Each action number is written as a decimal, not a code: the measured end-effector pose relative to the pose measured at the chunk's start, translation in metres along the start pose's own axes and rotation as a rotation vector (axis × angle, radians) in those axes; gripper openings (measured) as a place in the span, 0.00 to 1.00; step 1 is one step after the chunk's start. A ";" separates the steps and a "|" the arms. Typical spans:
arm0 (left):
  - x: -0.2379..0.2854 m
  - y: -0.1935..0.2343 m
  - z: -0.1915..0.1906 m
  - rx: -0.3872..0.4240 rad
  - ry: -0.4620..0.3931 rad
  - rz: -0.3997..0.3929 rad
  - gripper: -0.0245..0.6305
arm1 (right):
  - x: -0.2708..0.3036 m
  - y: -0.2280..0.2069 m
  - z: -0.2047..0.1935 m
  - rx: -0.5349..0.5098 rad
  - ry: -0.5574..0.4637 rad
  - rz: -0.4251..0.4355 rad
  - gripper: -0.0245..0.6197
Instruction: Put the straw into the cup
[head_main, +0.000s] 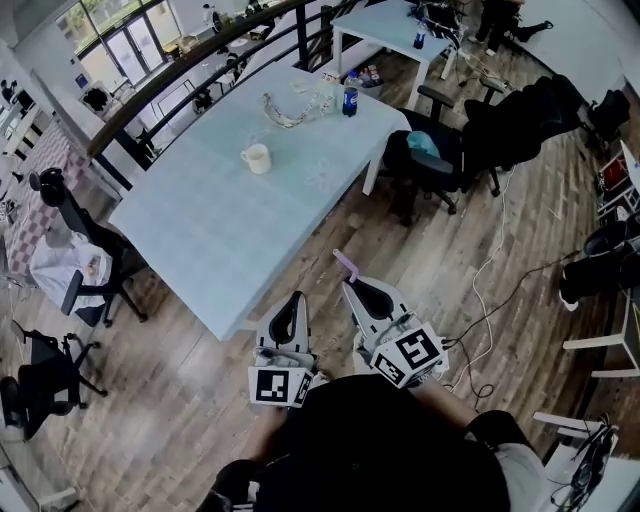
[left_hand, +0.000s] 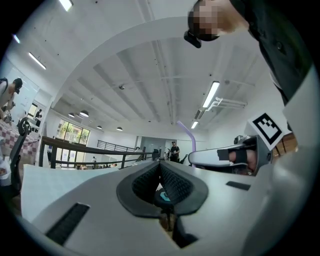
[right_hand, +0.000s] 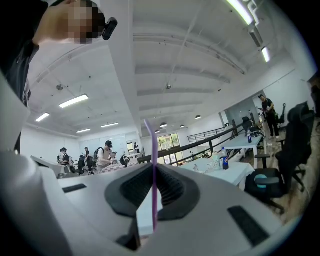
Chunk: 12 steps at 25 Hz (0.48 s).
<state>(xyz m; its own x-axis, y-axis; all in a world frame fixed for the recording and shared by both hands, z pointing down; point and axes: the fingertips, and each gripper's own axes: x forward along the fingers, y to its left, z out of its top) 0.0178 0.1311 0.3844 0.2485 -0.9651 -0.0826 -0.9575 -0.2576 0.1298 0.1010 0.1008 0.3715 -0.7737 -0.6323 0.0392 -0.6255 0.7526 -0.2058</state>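
Your R hand-held gripper (right_hand: 153, 172) clamps the purple straw (right_hand: 154, 195); L hand-held gripper (left_hand: 160, 170) is clenched, empty. Only head view shows cup (head_main: 257, 158) on worktop (head_main: 210, 230).

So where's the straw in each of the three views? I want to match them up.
Head view: the straw pokes out of the right gripper, low centre.
Left gripper view: the straw is right of centre, rising above the right gripper.
Right gripper view: the straw is dead centre, upright between the shut jaws.
Shared landmark: the dark railing.
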 end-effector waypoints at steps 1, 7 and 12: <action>0.012 0.000 0.000 0.005 0.001 0.003 0.06 | 0.005 -0.011 0.002 0.003 0.001 0.004 0.08; 0.080 0.001 0.003 0.006 -0.001 0.060 0.06 | 0.039 -0.073 0.021 0.014 0.015 0.060 0.08; 0.137 -0.005 0.003 0.017 -0.007 0.110 0.06 | 0.063 -0.124 0.034 0.019 0.021 0.121 0.08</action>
<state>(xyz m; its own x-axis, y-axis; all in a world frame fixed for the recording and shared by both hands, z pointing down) 0.0558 0.0002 0.3697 0.1410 -0.9871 -0.0763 -0.9813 -0.1495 0.1212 0.1334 -0.0384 0.3657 -0.8458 -0.5325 0.0337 -0.5252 0.8197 -0.2286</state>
